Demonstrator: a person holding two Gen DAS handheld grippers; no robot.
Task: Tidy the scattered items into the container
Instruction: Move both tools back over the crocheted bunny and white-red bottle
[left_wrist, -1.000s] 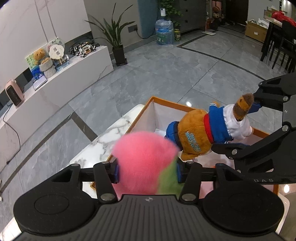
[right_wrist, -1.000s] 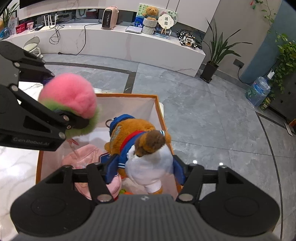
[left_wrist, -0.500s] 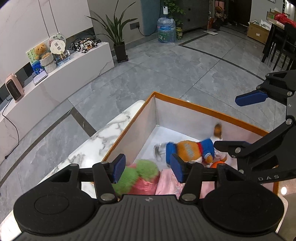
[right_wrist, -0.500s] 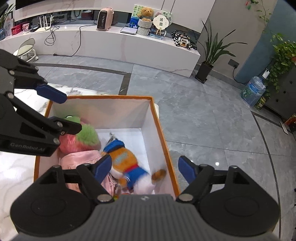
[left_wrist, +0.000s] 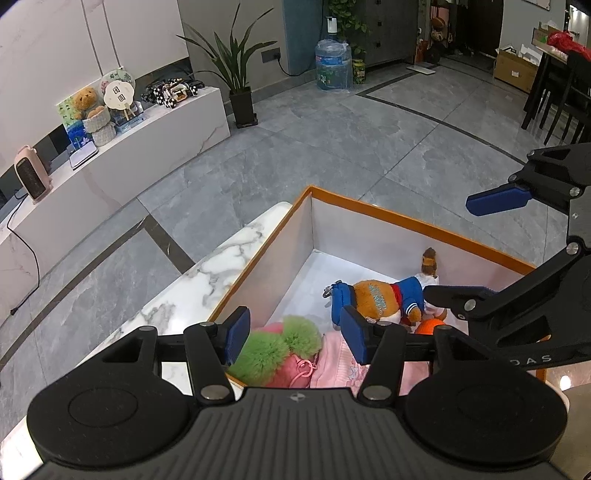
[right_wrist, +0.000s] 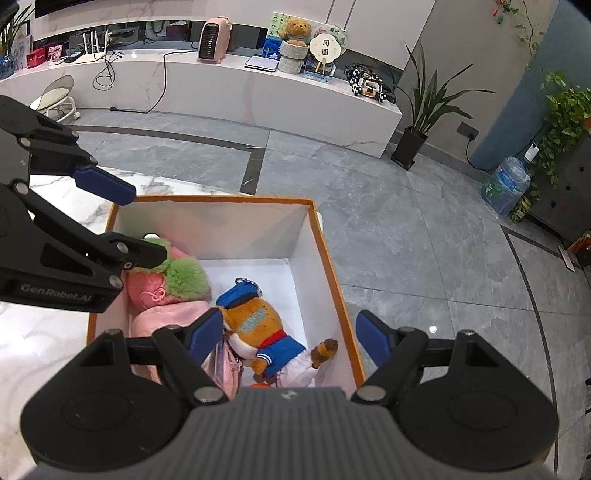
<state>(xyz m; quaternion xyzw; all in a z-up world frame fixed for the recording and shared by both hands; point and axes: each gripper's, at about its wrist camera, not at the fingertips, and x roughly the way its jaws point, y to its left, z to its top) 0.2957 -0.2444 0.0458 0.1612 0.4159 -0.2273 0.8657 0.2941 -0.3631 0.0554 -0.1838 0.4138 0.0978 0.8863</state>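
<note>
An orange-rimmed white box (left_wrist: 413, 221) (right_wrist: 325, 258) stands on a marble table. Inside lie a pink and green plush peach (left_wrist: 280, 350) (right_wrist: 173, 280), a brown plush bear in a blue and white outfit (left_wrist: 384, 299) (right_wrist: 266, 328), pink cloth (left_wrist: 336, 365) (right_wrist: 173, 317) and a small orange thing (left_wrist: 428, 326). My left gripper (left_wrist: 293, 334) is open and empty above the box's near left edge, over the peach. My right gripper (right_wrist: 290, 338) is open and empty above the bear. Each gripper shows in the other's view, the right (left_wrist: 495, 201) and the left (right_wrist: 103, 188).
The marble table (left_wrist: 207, 280) (right_wrist: 48, 347) ends just beyond the box, with grey tiled floor below. A long white bench (right_wrist: 221, 88) with a heater, toys and cables runs along the far wall. A potted plant (right_wrist: 417, 122), a water jug (left_wrist: 332, 64) and dark chairs (left_wrist: 554, 99) stand farther off.
Both grippers opened. The peach dropped from the left gripper and the bear from the right gripper into the box, where both now lie still.
</note>
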